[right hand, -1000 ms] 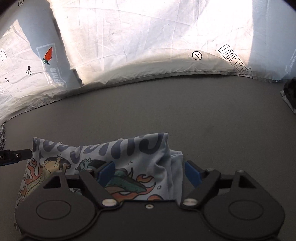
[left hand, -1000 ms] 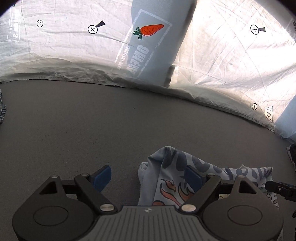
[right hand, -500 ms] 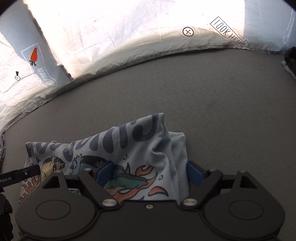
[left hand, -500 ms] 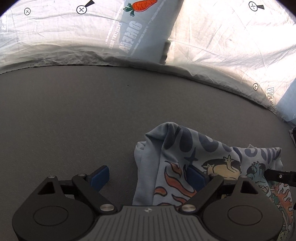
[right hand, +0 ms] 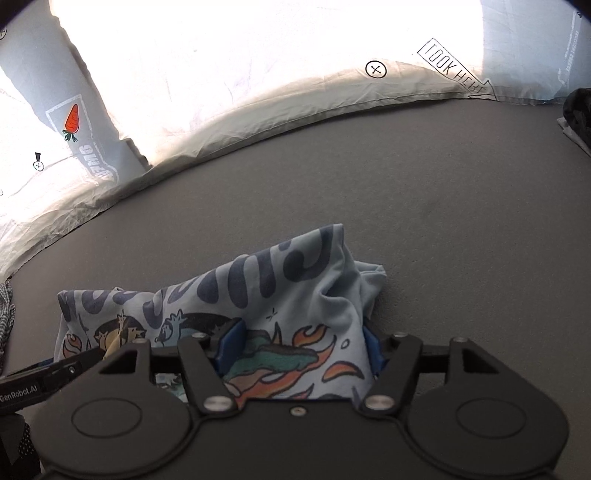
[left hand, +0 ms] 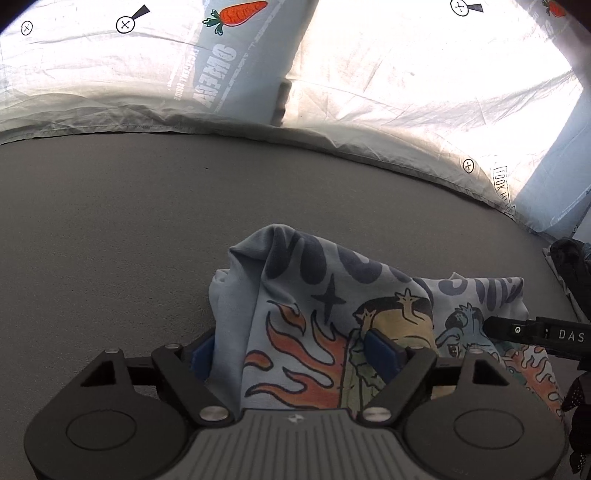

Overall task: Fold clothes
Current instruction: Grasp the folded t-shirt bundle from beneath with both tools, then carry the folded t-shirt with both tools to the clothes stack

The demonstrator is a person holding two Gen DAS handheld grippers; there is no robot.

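Left gripper (left hand: 293,354) and right gripper (right hand: 299,347): jaws just closing, each straddling a bunched end of the printed shirt (left hand: 332,314) on the grey mat (left hand: 147,221); firm pinch not yet evident. Step: grasping for a fold. Next: clamp both ends, lift evenly.

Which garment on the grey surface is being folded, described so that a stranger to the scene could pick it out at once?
Start at the grey surface below the white sheet printed with a carrot. Near its front edge lies a bunched pale blue T-shirt, between the fingers of both grippers. Orange flames, cartoon animals and dark blue lettering set it apart from the dark clothing at the right edge.
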